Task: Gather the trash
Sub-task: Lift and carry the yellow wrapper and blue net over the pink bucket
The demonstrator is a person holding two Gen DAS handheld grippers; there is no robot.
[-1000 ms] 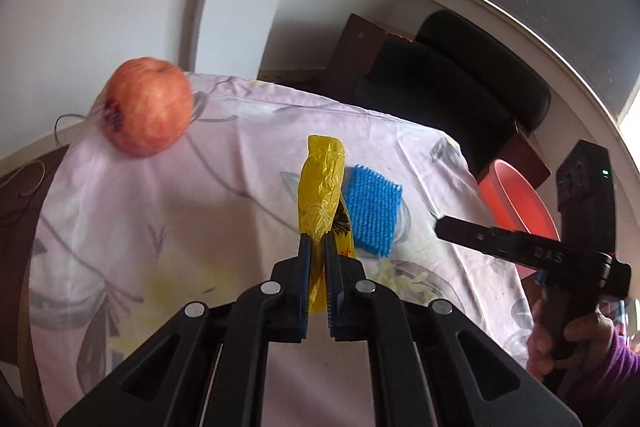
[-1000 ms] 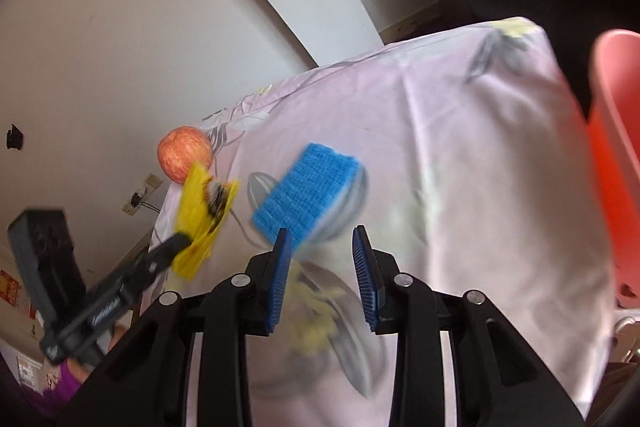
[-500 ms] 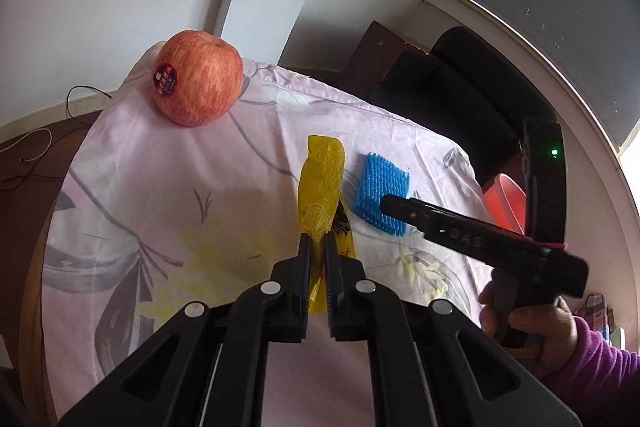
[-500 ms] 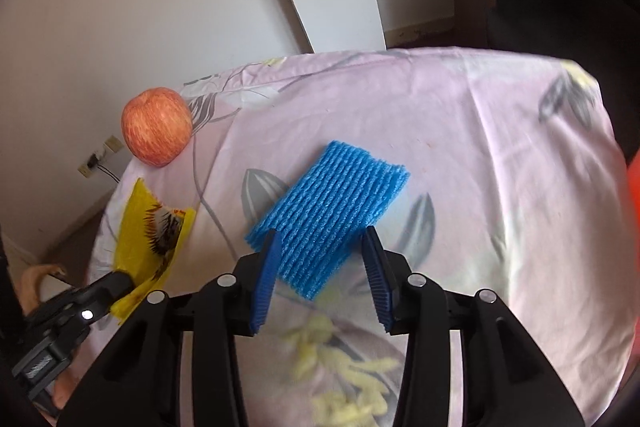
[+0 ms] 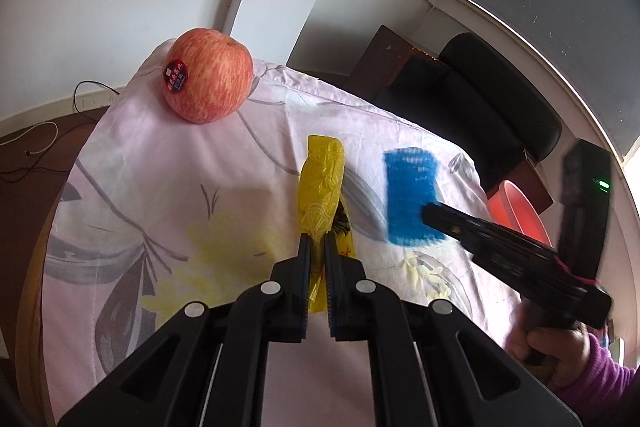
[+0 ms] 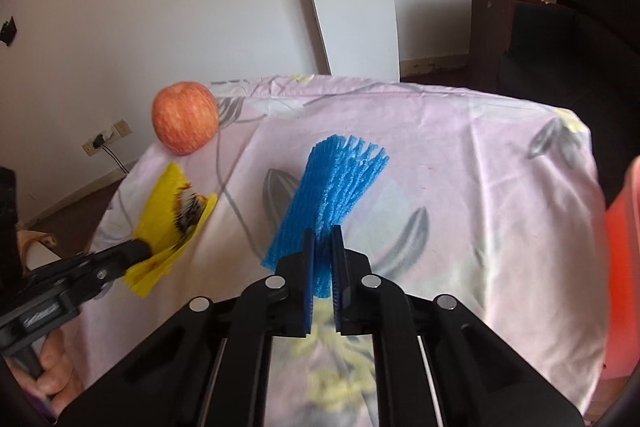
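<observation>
Fingers [image 5: 301,259] of the left gripper [image 5: 316,259] are clenched on the near end of a yellow wrapper [image 5: 320,187]; the thin, crinkled plastic film runs away from the tips toward 12 o'clock, its long axis in line with them. Fingers [image 6: 339,251] of the right gripper [image 6: 322,251] are likewise clenched, grasping the near edge of a blue foam net [image 6: 332,187], whose long axis leans toward 1 o'clock in the right wrist view. The net is a soft, ribbed mesh sleeve, flattened, with a frayed far edge. Whether either piece is fully clear of the cloth cannot be told.

Both items sit over a desk [image 5: 160,227] covered in pale pink cloth with grey and yellow floral print. An apple [image 5: 208,79], red-streaked, round, bearing a dark sticker, stands at 10 o'clock from the left gripper, well apart from both pieces of trash.

Governing relation: an orange-red basin [image 5: 520,211] lies beyond the desk edge at 3 o'clock of the right gripper, so the right hand is nearer to it; it is judged the likely receptacle. The left gripper must cross over the desk to reach it. Both materials are light and limp and may flutter or slip in transit.
</observation>
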